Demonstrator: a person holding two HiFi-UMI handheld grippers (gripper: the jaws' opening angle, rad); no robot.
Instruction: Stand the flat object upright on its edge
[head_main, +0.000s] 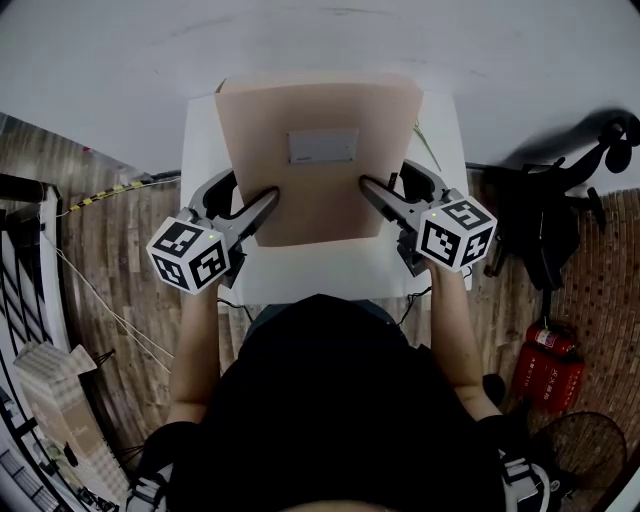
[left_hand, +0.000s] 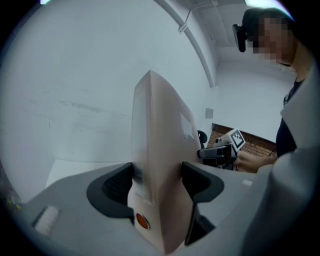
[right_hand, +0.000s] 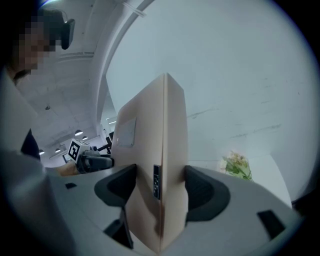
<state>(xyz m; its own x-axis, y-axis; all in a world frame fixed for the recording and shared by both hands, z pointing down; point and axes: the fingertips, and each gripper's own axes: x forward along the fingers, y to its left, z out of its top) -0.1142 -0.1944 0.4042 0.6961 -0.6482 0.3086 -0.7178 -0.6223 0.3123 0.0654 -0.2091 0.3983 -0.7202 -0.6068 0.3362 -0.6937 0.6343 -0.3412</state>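
The left gripper (head_main: 262, 205) has its fingers (left_hand: 117, 187) closed on the left side edge of the flat cardboard box (head_main: 320, 180). They stand fairly wide apart, because the thickness of the box fills the gap between them. In the left gripper view the box rises tall and narrow between the pads, so it is already close to upright. Its near face with the white label (head_main: 322, 146) turns toward the person.

The box is over the middle of the white desk (head_main: 205, 150). I cannot tell if its lower edge already rests on the surface. The right gripper (head_main: 375, 192) holds the opposite side edge in the same way, its fingers (right_hand: 202, 192) pressed on both faces. I judge that a grip low on each side keeps the box from falling forward or back while it is balanced.

A small bunch of green stems with pale flowers (right_hand: 236, 165) lies on the desk to the far right of the box, apart from it. On the floor to the right are a black office chair (head_main: 570, 190) and a red fire extinguisher (head_main: 548, 372), well away. Nothing stands in the way.
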